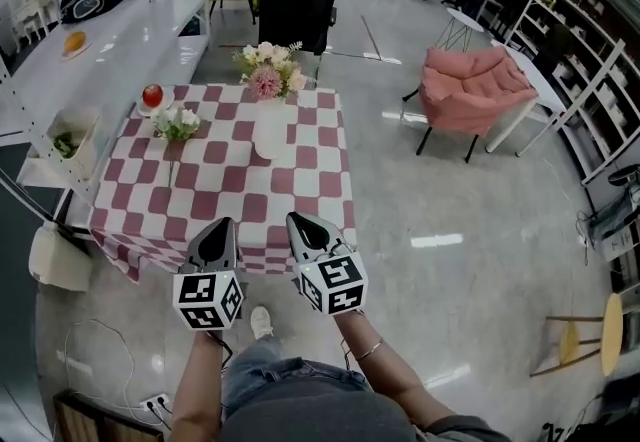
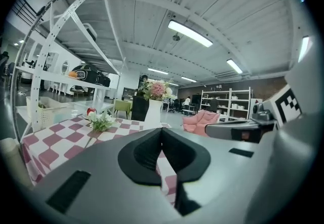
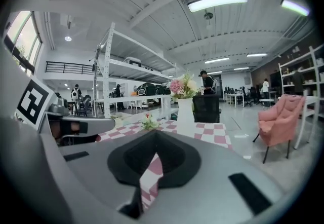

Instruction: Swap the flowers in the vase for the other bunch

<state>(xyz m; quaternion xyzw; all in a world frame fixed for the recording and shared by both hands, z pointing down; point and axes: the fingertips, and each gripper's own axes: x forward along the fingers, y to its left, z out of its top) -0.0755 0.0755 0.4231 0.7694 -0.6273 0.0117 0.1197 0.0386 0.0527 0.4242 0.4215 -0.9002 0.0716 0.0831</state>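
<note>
In the head view, we hold the left gripper (image 1: 222, 230) and the right gripper (image 1: 300, 227) side by side at the near edge of the table (image 1: 300, 180), both closed and empty. The vase (image 1: 270, 133) stands upright near the table's middle with the pink flowers (image 1: 268, 70) in it. The other bunch (image 1: 178, 122) lies on the table to its left, near an apple (image 1: 152, 95).

In the left gripper view, our jaws meet with nothing between them. The vase and the bunch are well ahead.

In the right gripper view, the jaws are likewise pressed together and hold nothing. The vase is almost straight ahead, well apart from us.
</note>
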